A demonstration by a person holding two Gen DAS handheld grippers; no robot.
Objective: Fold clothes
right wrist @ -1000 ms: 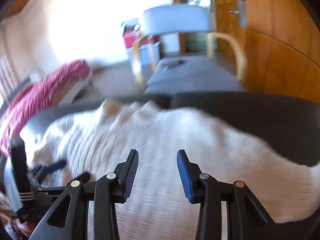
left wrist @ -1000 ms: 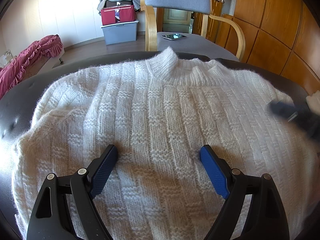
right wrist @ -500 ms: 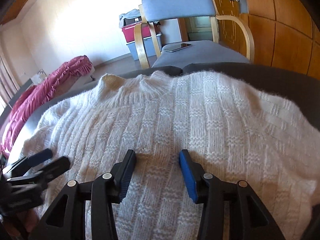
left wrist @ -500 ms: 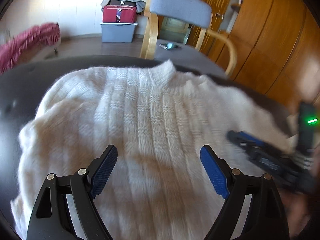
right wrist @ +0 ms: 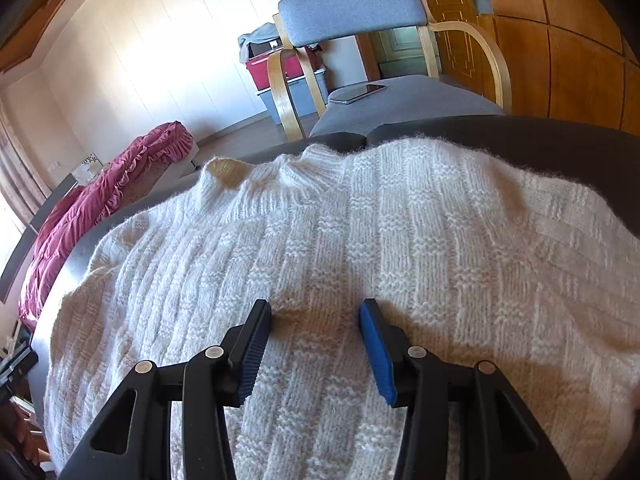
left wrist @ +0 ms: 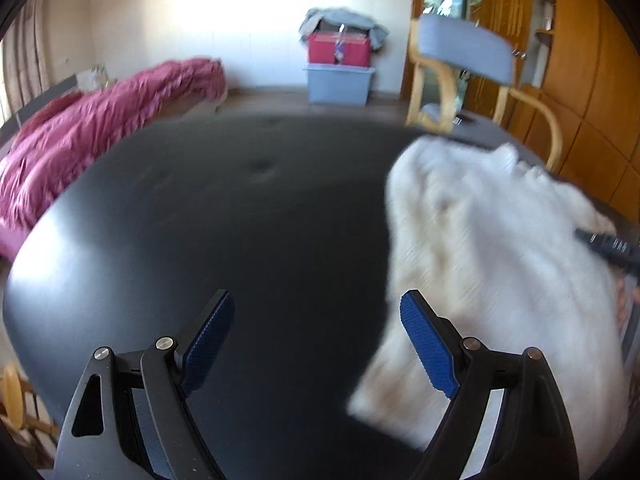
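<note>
Left gripper [left wrist: 316, 340]: jaws spread wide, empty, above bare black table [left wrist: 224, 216].
Right gripper [right wrist: 314, 346]: jaws parted, empty, low over the knit.
White sweater [right wrist: 360, 248]: spread flat on the table, collar farthest; blurred in left view, lower hem cut off.
Chair [right wrist: 360, 12]: beyond the table, a phone [right wrist: 358, 93] on its seat.

Dark round table [left wrist: 240, 220], white knitted sweater [right wrist: 360, 240] spread flat on it.
</note>
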